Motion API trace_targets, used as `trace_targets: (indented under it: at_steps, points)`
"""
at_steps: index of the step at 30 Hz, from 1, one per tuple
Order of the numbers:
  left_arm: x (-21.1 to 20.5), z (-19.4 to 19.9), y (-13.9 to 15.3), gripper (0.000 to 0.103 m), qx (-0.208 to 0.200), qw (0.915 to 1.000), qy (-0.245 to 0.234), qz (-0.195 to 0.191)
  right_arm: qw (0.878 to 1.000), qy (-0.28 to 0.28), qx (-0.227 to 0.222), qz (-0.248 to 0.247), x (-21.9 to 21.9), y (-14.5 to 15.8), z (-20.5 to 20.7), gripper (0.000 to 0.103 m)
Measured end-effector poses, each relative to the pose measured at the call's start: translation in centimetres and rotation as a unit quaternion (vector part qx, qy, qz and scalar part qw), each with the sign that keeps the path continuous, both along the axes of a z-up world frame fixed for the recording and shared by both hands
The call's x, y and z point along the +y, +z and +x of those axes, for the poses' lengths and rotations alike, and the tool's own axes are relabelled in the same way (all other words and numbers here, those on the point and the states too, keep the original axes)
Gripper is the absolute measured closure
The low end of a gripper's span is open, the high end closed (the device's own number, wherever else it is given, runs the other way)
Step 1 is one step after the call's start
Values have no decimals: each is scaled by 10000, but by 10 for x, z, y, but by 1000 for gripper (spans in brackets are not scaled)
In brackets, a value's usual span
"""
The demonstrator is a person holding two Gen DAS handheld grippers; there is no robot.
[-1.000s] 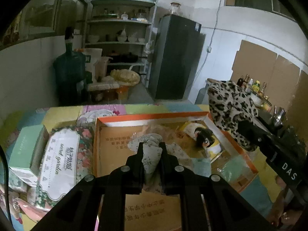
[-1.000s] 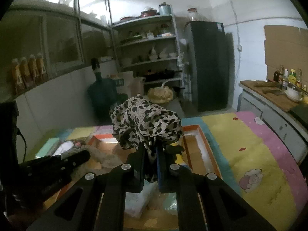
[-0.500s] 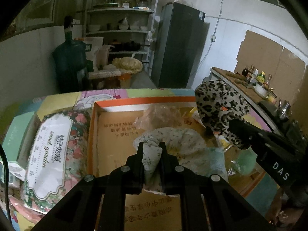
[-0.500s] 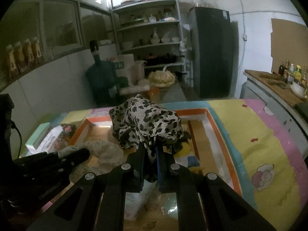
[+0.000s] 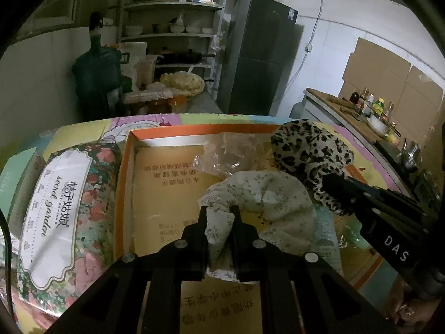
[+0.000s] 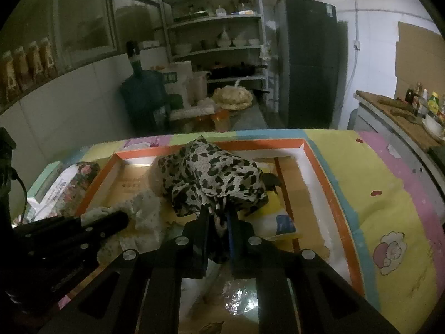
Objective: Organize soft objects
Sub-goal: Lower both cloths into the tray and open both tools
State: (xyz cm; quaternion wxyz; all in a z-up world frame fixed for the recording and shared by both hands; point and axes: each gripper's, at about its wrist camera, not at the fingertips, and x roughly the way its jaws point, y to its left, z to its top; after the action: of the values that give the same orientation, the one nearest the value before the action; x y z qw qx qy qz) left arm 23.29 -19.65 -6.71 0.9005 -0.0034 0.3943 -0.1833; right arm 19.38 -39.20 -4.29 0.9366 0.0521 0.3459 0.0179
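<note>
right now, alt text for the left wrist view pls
The left gripper is shut on a pale floral cloth over an orange-rimmed cardboard box. At right, the right gripper holds a leopard-print cloth; a floral tissue pack lies left of the box.

The left claw (image 5: 219, 217) points forward and down, its jaws shut tight on a pale flowered cloth (image 5: 267, 203) that bulges out between and past the tips. The right claw (image 6: 218, 218) is angled down as well — its jaws are just beginning to part, with a leopard-print cloth (image 6: 214, 178) between them. The two claws sit side by side, near each other, each one's black body showing at the edge of the other's view.
</note>
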Motion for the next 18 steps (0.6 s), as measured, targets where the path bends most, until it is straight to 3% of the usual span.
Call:
trace_targets:
  at_steps: [9,18]
  points:
    - [4,3,-2,85,111,9999,24,-119,9999,0,106,-8,0,-4,3,85]
    - [6,2,2,69,93,9999,69,-120,9999,-33,93,52,-1,-5,3,73]
